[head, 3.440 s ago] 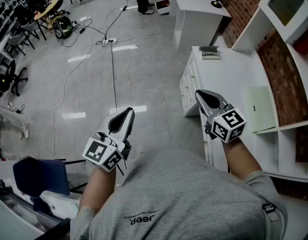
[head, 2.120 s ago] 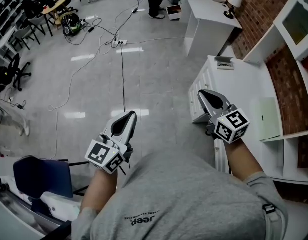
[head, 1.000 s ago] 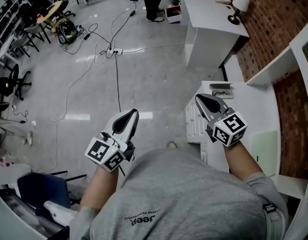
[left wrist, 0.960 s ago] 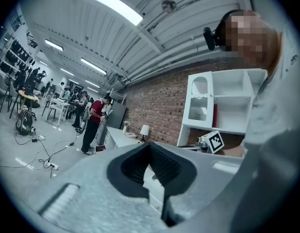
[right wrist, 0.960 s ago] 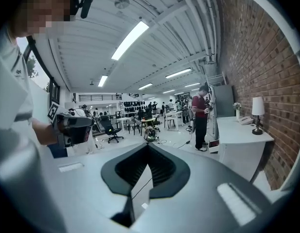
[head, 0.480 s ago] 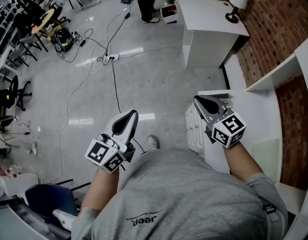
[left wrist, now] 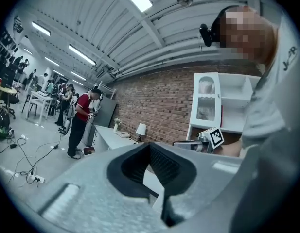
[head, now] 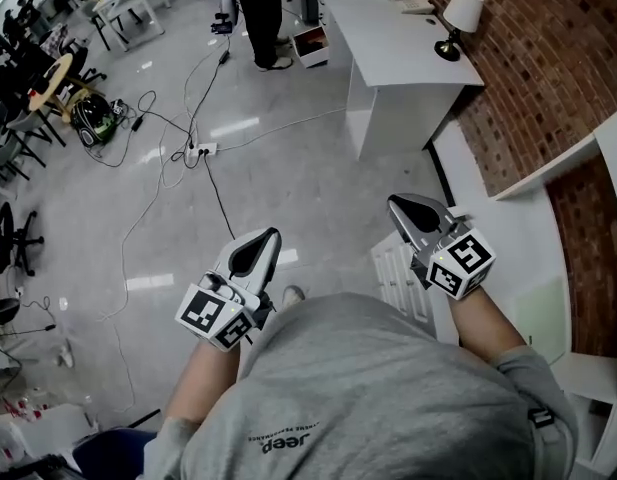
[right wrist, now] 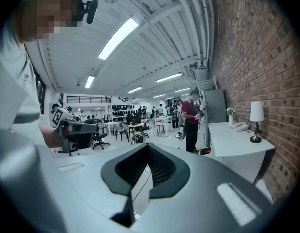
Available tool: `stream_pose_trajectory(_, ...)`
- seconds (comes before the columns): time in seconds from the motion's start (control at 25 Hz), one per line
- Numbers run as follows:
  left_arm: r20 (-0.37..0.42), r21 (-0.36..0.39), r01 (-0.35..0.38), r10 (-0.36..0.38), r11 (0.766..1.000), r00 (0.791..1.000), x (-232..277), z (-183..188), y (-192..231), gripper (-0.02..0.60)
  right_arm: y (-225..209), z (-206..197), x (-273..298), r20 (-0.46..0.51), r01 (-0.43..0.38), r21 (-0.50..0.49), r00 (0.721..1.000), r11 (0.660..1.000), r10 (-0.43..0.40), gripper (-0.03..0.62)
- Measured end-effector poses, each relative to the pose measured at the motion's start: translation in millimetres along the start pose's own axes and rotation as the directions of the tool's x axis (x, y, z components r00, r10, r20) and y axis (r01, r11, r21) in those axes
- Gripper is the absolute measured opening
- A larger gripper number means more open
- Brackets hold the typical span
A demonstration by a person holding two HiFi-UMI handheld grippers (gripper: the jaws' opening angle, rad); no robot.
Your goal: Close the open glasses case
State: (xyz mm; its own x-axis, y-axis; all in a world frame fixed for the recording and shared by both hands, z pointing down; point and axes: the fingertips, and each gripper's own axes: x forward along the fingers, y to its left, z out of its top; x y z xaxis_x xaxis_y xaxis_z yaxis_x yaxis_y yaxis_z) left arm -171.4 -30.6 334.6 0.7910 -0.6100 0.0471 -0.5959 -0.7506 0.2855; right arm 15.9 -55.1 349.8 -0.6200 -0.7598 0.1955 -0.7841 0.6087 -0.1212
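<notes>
No glasses case shows in any view. In the head view my left gripper [head: 269, 235] is held out over the grey floor, jaws shut with nothing between them. My right gripper [head: 394, 203] is also shut and empty, its tip over the corner of a white cabinet [head: 508, 233]. The left gripper view looks past its closed jaws [left wrist: 150, 145] at a brick wall and at the right gripper [left wrist: 208, 139]. Beyond the right gripper's own shut jaws [right wrist: 148, 146], the right gripper view shows the left gripper [right wrist: 74, 130] and a long room.
A white desk [head: 388, 43] with a lamp [head: 458, 10] stands ahead along the brick wall [head: 548, 58]. Cables and a power strip [head: 200, 150] lie across the floor. A person [head: 256, 8] stands near the desk's far end. Chairs and tables [head: 48, 78] fill the left.
The whole view has travelled forward along the cabinet toward the white desk and lamp. Both grippers keep the same shut pose in front of the body.
</notes>
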Motion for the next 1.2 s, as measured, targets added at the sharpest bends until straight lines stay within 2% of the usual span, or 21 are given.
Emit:
stream_pose_trajectory(0.2, -0.014, 0.018, 0.054, -0.054, 0.998, 0.998, 4, 24, 64, -0.005, -4, 17, 54, 0.004, 0.06, 0.029, 0.998, 0.998, -0.06, 0.009)
stream_pose_trajectory(0.4, -0.018, 0.009, 0.058, -0.058, 0.998, 0.998, 20, 33, 97, -0.005, -11, 24, 81, -0.018, 0.058, 0.02, 0.998, 0.998, -0.058, 0.009)
stream_pose_trajectory(0.56, 0.0, 0.009, 0.027, -0.027, 1.0, 1.0, 38, 35, 98, -0.003, -35, 28, 87, -0.024, 0.046, 0.002, 0.999, 0.999, -0.046, 0.009)
stream_pose_trajectory(0.72, 0.023, -0.02, -0.045, 0.046, 0.999, 0.999, 54, 32, 96, -0.005, -51, 29, 92, -0.03, -0.02, -0.001, 0.999, 1.0, 0.02, 0.009)
stream_pose_trajectory(0.92, 0.025, -0.03, -0.089, 0.09, 0.996, 0.996, 65, 26, 84, -0.003, -58, 27, 91, -0.042, -0.088, -0.015, 0.995, 0.996, 0.087, 0.009)
stream_pose_trajectory(1.2, 0.032, -0.036, -0.089, 0.09, 0.995, 0.995, 67, 28, 83, -0.003, -61, 26, 89, -0.04, -0.092, -0.011, 0.995, 0.996, 0.092, 0.009)
